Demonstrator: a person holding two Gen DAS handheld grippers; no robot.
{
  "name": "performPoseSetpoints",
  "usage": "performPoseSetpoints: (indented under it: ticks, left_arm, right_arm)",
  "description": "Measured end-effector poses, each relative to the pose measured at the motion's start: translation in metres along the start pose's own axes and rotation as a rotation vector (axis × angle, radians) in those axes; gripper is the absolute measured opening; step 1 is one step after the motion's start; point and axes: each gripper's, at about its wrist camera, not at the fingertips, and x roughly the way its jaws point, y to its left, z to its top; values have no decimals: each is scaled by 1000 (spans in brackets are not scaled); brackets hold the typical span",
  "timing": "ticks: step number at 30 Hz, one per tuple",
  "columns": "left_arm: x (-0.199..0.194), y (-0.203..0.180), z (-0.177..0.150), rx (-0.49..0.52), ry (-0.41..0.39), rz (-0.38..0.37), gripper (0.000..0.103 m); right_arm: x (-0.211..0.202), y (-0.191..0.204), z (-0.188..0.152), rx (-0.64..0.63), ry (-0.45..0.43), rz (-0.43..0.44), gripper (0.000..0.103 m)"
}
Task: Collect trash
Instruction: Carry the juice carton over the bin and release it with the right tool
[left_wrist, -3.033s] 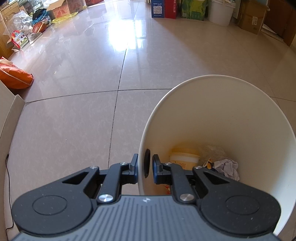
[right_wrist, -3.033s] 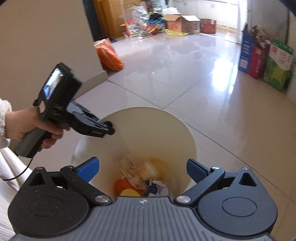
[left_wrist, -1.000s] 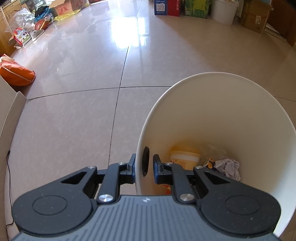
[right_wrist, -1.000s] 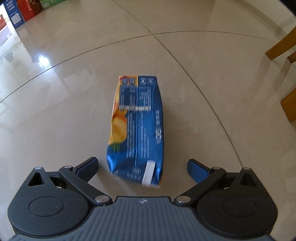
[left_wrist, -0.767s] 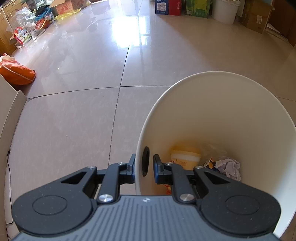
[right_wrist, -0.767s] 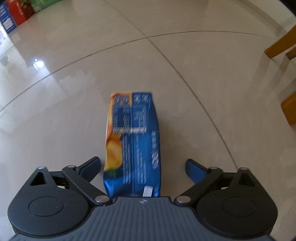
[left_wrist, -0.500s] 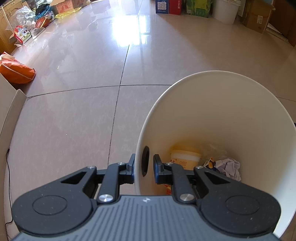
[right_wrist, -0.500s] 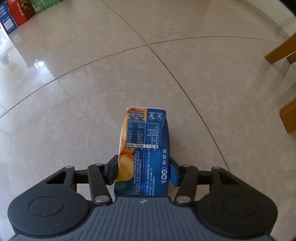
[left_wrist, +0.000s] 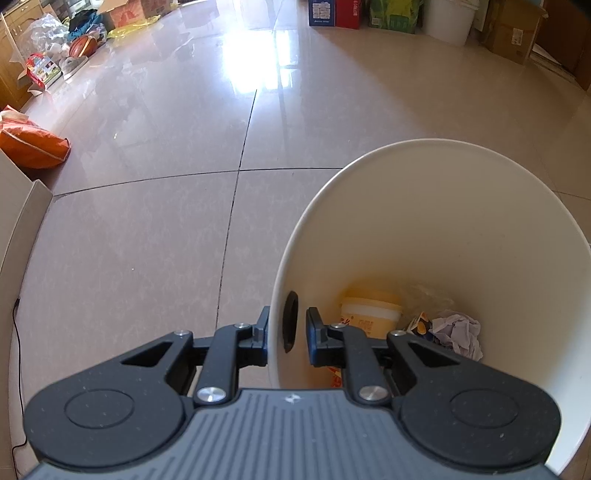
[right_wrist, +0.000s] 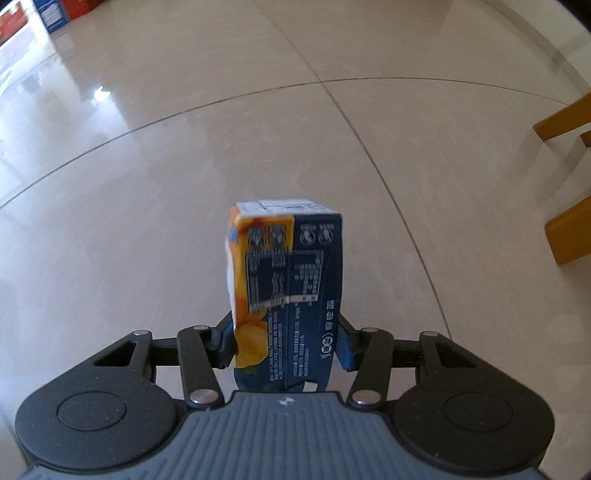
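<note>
Above floor tiles, right hand-held gripper (right_wrist: 286, 341) clamped on juice carton (right_wrist: 288, 288); left hand-held gripper (left_wrist: 286, 338) pinching bin rim (left_wrist: 275, 295).

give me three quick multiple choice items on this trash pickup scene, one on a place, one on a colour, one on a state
1. Where is the left gripper clamped?
A. on the bin's rim
B. on a chair leg
C. on a cardboard box

2. What colours is the juice carton?
A. red and white
B. blue and orange
C. green and black

3. How is the carton right now?
A. lying flat on the floor
B. inside the bin
C. gripped by the right gripper

Answers:
1 A, its jaws straddle the white bin wall.
2 B, blue panel with an orange fruit side.
3 C, both pads press its sides.
</note>
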Motion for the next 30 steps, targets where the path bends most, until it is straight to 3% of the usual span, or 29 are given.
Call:
performPoseSetpoints:
  ticks: [7,14,25,30]
  left_arm:
    - [0,2,1,0,2,-9,15]
    - [0,2,-1,-1,-4,-14,15]
    - [-1,0,-5,3,-8,-22,15]
    - [-2,-1,-7,15,-3,-25,15]
  right_arm:
    - [-56,9,-20,-102,11,71,56]
    - [-138,44,-41,-272,19,164,56]
    - [-294,140,-59,-604,-60,363,56]
    - [-332,205,-60,-748,-63,418,56]
